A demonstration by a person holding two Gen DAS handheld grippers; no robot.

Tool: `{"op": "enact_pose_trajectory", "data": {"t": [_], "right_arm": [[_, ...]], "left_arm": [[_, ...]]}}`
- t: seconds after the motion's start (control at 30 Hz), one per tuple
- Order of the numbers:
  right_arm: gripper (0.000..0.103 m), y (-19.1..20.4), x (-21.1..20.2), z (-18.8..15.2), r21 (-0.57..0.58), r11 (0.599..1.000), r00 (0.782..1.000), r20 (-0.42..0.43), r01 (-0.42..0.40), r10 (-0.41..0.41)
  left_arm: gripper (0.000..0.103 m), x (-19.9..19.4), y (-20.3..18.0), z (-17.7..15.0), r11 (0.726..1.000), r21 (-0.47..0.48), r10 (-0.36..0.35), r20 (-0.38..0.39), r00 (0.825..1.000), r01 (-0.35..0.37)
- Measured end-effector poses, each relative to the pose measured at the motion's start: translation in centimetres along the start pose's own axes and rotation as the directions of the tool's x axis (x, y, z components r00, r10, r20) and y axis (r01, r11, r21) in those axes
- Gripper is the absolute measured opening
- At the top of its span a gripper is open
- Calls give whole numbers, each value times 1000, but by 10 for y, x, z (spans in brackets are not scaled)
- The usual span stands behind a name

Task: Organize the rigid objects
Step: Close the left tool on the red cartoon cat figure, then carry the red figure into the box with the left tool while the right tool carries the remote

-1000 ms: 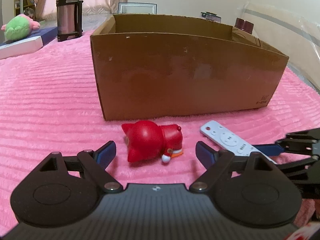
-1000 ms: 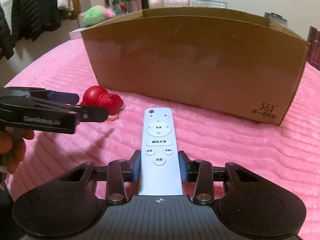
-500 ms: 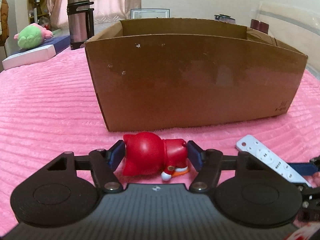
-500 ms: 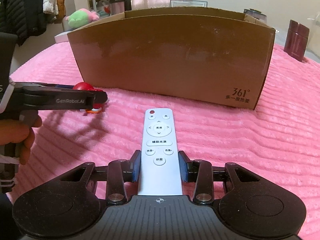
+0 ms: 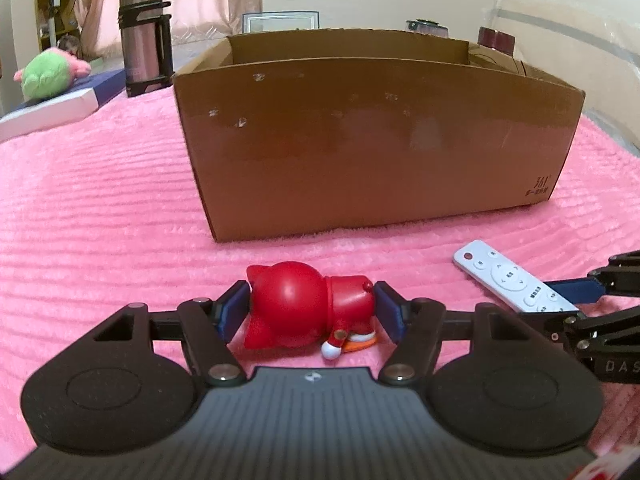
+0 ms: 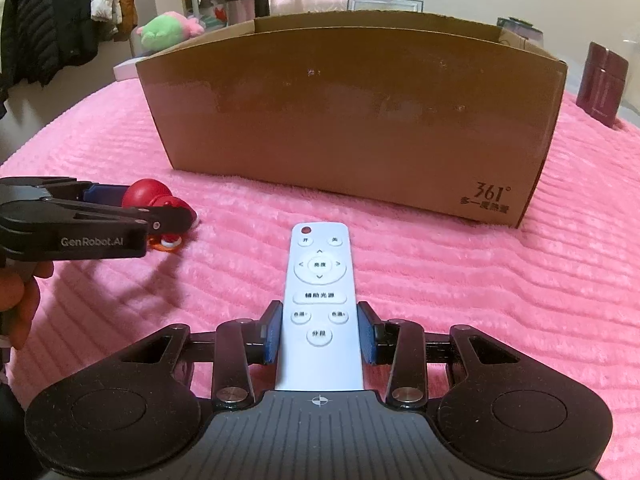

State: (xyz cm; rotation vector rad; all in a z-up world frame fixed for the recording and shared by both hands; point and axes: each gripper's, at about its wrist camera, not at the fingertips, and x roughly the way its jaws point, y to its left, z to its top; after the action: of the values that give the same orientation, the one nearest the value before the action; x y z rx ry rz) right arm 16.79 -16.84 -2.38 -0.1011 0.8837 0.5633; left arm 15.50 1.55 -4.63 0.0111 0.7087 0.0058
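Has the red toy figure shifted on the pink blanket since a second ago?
Cannot tell: the red toy figure still lies short of the cardboard box, now between the left gripper pads.

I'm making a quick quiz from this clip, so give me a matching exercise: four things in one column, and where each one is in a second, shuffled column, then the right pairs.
Things:
1. red toy figure
2. white remote
3. cardboard box
4. steel flask

Places:
A. standing open-topped on the pink blanket, behind both grippers
B. between the pads of the right gripper
C. upright at the far left, beyond the box
D. lying on its side between the pads of the left gripper

Pairs: 1-D, 2-B, 3-A, 4-C
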Motion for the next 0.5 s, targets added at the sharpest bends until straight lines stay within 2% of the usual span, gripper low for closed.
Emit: {"op": "enact_pose_trajectory", "data": {"t": [0.23,0.5], "right_arm": [[35,1,-1,-2,11,1000,1000,7,11,-11],[35,1,-16,-5,51,998,999,41,24,-27]], "left_arm": [[63,6,-2,-3,1000,9,12,-12,1000,-12],[63,-14,-3,-7,1000,17,-11,-7,1000,11]]}}
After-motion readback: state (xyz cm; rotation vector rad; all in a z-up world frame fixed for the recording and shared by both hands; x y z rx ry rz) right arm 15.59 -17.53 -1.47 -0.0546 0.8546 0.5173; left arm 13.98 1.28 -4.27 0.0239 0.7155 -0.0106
